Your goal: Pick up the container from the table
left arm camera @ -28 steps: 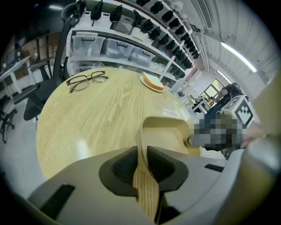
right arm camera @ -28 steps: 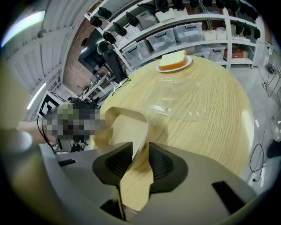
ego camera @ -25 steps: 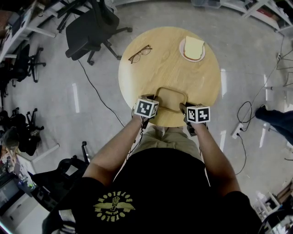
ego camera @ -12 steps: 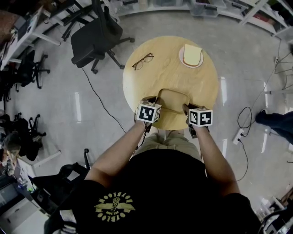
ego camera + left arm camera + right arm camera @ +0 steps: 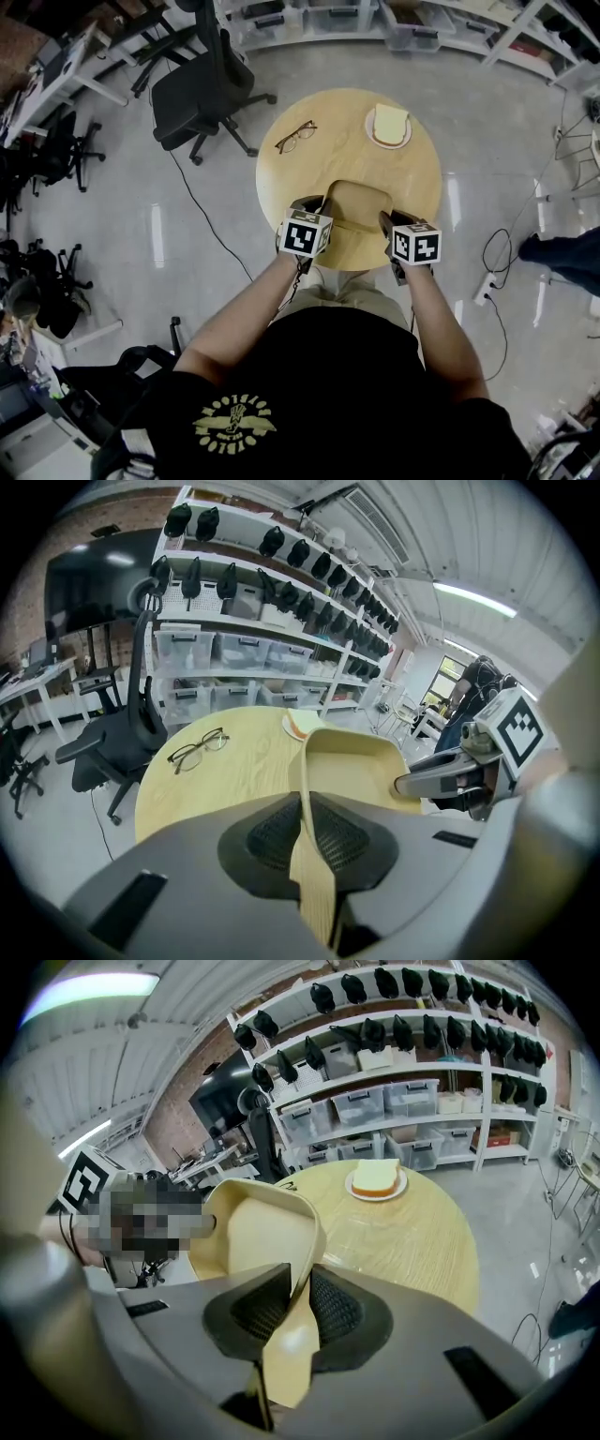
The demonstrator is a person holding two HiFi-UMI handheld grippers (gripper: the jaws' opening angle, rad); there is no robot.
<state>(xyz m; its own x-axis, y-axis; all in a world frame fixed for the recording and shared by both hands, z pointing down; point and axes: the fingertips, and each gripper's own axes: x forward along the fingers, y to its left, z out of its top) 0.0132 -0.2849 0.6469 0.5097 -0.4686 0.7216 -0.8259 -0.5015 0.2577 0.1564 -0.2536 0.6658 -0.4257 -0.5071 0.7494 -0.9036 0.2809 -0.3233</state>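
Head view: tan container [image 5: 354,208] at frame centre, over near edge of round table [image 5: 319,159].
Left gripper [image 5: 305,834]: clenched on the container's left rim.
Right gripper [image 5: 298,1309]: clenched on its right rim.
Risk: the thin rim may flex, so the container slips or tilts.

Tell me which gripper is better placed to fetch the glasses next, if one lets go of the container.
Left, probably. The left gripper holds the container by the rim on the side of the glasses; the right gripper holds the opposite rim.

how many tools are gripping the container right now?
2. Left tool clamps the left rim of the container; right tool clamps its right rim. Neither grip is hidden.
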